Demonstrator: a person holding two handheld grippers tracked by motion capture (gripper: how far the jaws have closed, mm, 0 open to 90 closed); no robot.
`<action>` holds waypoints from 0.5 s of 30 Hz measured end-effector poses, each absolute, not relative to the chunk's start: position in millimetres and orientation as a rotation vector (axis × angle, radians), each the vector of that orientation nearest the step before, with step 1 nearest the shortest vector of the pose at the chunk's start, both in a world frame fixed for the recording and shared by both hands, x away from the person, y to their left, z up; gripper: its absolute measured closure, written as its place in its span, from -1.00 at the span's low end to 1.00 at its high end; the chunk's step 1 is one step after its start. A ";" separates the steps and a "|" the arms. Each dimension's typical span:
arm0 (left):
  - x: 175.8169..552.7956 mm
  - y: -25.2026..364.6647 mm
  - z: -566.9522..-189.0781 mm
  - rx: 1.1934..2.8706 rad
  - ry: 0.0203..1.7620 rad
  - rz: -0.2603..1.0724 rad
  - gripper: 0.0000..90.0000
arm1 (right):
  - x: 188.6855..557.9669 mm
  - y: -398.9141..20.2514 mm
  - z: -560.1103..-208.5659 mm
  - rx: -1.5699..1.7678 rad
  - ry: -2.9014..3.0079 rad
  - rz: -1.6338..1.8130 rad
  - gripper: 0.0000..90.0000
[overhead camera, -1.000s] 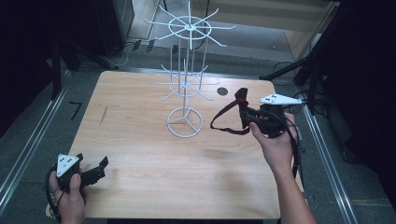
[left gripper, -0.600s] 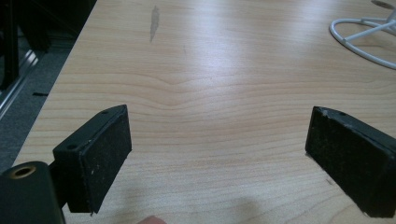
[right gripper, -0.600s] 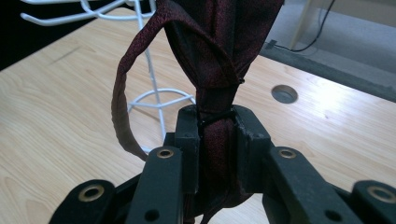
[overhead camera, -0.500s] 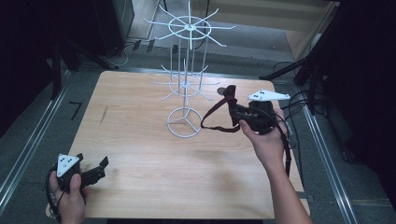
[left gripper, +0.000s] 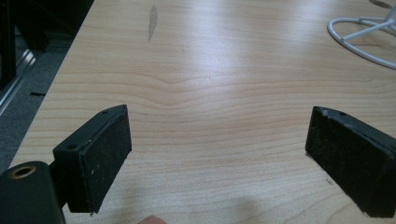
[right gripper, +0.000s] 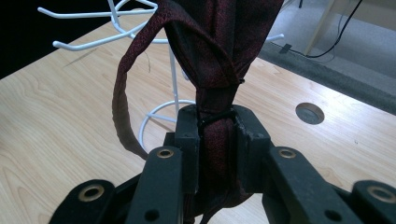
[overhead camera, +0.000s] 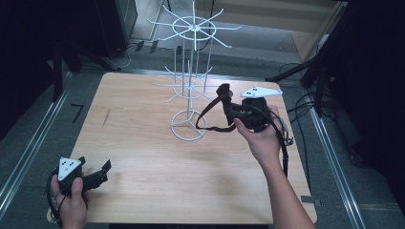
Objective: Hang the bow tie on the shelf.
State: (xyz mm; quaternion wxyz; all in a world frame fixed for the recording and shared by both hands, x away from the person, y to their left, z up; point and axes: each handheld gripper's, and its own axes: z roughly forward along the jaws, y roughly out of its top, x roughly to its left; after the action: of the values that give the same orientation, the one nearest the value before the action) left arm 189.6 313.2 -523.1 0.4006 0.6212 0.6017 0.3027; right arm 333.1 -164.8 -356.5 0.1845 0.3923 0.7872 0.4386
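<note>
Two fingers of the right gripper [right gripper: 215,140] pinch a dark red knotted fabric necktie [overhead camera: 212,112] at three o'clock of the white wire hanging rack [overhead camera: 191,90], presumably to hook it, while the left gripper [overhead camera: 98,174] idles wide on the table [overhead camera: 143,152].

Upper part of the dark red tie [right gripper: 219,56], beyond the frame's top edge

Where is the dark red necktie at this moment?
The dark red necktie is clamped in the right tool, right of centre in the high view, held above the table beside the white wire rack.
</note>
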 end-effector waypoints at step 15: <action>189.8 313.3 -523.2 1.573 1.520 0.763 -0.83 | 360.9 -150.6 -374.4 1.169 2.249 1.173 0.66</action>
State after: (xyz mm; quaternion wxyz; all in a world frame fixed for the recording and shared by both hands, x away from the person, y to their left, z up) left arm 189.8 313.3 -523.2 0.4011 0.6220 0.6010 0.3018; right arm 360.9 -150.6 -374.4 0.1735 0.4122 0.7930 0.4138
